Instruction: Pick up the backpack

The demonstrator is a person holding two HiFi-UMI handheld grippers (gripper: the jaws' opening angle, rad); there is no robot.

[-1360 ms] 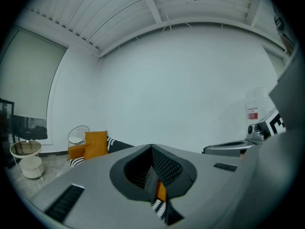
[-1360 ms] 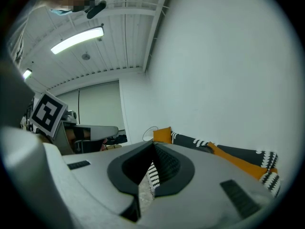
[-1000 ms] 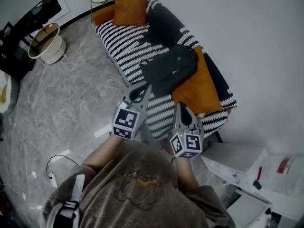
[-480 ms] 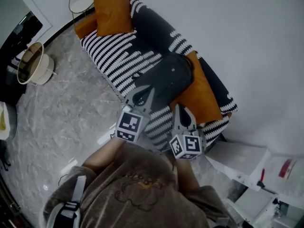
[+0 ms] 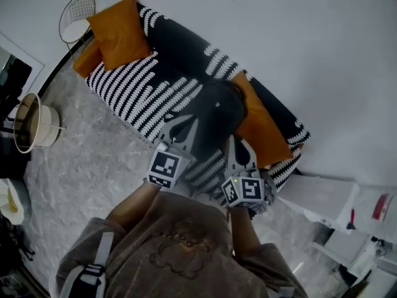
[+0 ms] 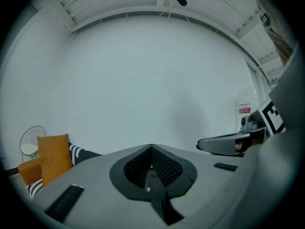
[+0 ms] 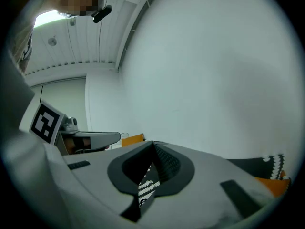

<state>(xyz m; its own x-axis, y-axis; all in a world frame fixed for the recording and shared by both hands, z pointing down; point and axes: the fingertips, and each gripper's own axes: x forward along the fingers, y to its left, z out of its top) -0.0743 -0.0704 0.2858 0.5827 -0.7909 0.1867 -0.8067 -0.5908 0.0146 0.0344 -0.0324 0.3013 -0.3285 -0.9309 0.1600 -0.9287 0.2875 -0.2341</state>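
We hold left gripper (image 5: 188, 124) and right gripper (image 5: 238, 143) closed, empty; the backpack (image 5: 216, 107) lies ahead below both jaws, lengthwise away, nearer the left.

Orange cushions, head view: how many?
3: upright cushion at the left end of the sofa; low cushion beside it; right cushion next to the backpack. Others may be hidden behind it.

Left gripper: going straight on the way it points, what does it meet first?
Probably the backpack on the sofa, just ahead of the left gripper; depth is unclear, so it might pass over it to the wall.
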